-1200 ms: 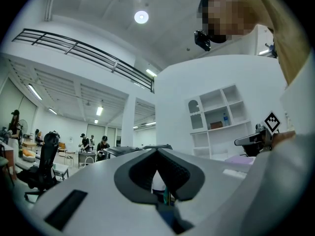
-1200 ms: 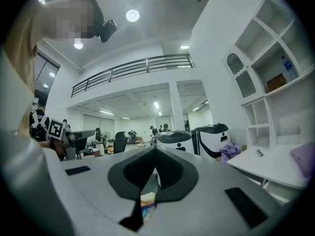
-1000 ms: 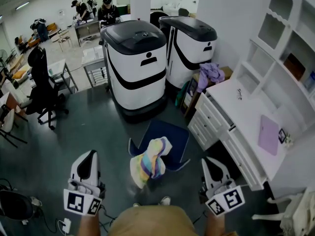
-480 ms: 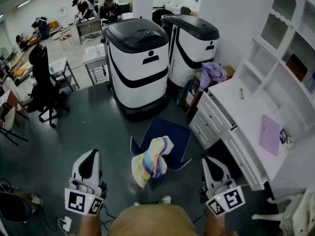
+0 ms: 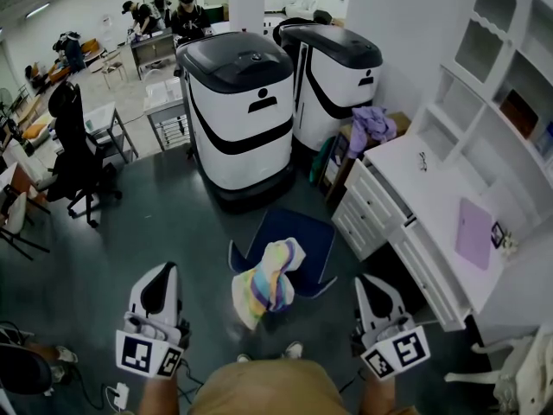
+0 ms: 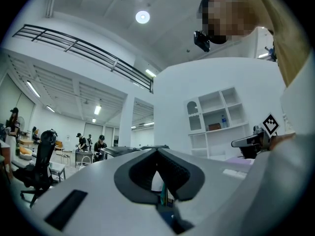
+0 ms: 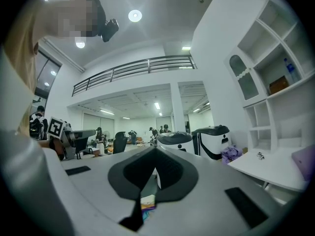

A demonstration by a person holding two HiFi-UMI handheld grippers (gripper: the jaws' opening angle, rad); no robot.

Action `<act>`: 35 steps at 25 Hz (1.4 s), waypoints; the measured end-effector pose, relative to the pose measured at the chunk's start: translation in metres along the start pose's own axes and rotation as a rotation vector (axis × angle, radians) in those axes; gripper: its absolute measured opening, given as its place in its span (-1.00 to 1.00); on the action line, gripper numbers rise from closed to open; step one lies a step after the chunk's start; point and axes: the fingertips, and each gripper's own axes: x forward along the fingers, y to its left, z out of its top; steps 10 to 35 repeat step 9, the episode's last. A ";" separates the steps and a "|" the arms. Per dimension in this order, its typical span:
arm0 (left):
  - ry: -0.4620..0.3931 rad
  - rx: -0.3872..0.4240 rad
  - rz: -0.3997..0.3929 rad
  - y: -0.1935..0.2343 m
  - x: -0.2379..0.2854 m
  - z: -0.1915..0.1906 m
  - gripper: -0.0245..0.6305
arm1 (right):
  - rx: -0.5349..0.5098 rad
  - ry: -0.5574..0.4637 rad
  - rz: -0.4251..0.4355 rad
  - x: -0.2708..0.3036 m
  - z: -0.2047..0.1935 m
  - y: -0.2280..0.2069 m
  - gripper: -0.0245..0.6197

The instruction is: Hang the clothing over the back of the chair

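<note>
A pastel striped piece of clothing (image 5: 266, 282) hangs draped over the back of a navy chair (image 5: 302, 236) just in front of me in the head view. My left gripper (image 5: 161, 275) is held low at the left of the chair, shut and empty. At the chair's right, my right gripper (image 5: 368, 282) is also shut with nothing in it. Neither gripper touches the clothing. In the left gripper view the jaws (image 6: 157, 150) meet at their tips. The right gripper view shows its jaws (image 7: 155, 149) together, with a strip of the striped clothing (image 7: 147, 201) seen below them.
Two tall white-and-black machines (image 5: 238, 111) (image 5: 333, 67) stand beyond the chair. A white desk with drawers (image 5: 432, 206) and shelves runs along the right, with a purple cloth (image 5: 371, 126) in a box at its end. A black office chair (image 5: 73, 154) stands left; people work far back.
</note>
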 end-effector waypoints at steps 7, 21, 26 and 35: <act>-0.014 -0.005 -0.012 0.001 0.003 0.006 -0.91 | -0.013 -0.012 0.001 0.005 0.010 0.003 -0.91; -0.016 -0.007 -0.011 0.004 0.003 0.008 -0.91 | -0.016 -0.015 0.007 0.008 0.013 0.007 -0.91; -0.016 -0.007 -0.011 0.004 0.003 0.008 -0.91 | -0.016 -0.015 0.007 0.008 0.013 0.007 -0.91; -0.016 -0.007 -0.011 0.004 0.003 0.008 -0.91 | -0.016 -0.015 0.007 0.008 0.013 0.007 -0.91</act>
